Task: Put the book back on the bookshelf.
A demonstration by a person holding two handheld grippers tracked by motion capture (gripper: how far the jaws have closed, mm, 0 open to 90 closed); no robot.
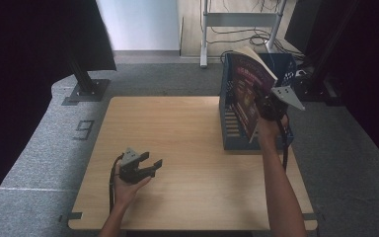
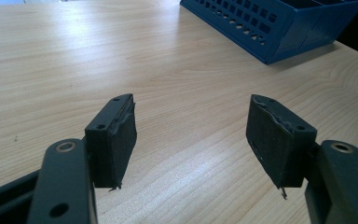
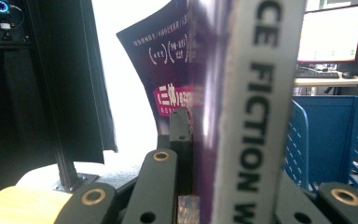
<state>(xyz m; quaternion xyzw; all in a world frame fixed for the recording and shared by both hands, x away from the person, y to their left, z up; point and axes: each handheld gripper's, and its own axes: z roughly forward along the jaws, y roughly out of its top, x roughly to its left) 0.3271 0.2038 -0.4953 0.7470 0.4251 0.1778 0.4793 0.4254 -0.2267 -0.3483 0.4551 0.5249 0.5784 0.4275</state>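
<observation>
Grey carpet is surrounding a pale wooden table [image 1: 187,148] in a workroom hung with dark curtains, with a metal stand and loose cables lying beyond the far edge. From the high view, a person's right hand is holding the right gripper [image 1: 266,106] clamped on a purple-covered paperback book [image 1: 249,89], which is tilting above and partly inside a blue perforated plastic file rack [image 1: 229,126] sitting at the table's far right. The left gripper [image 1: 145,165] is resting idle near the front left of the table, well apart from the rack, its jaws standing apart.

Looking along the left gripper view, two black padded fingers [image 2: 114,140] are spreading wide over bare wood grain with nothing between them, while the corner of the blue rack [image 2: 279,28] is showing at the upper right.

Through the right gripper view, the book's white spine [image 3: 256,112] with black lettering is running up between the closed black jaws, its purple cover [image 3: 172,65] curling away to the left, and the rack's blue wall [image 3: 326,135] is standing just beside it; a lit monitor [image 3: 333,32] is glowing behind.

Judging from these frames, the book is lifted and over the rack but not yet seated upright in a slot; lowering and releasing appear to be what is remaining.
</observation>
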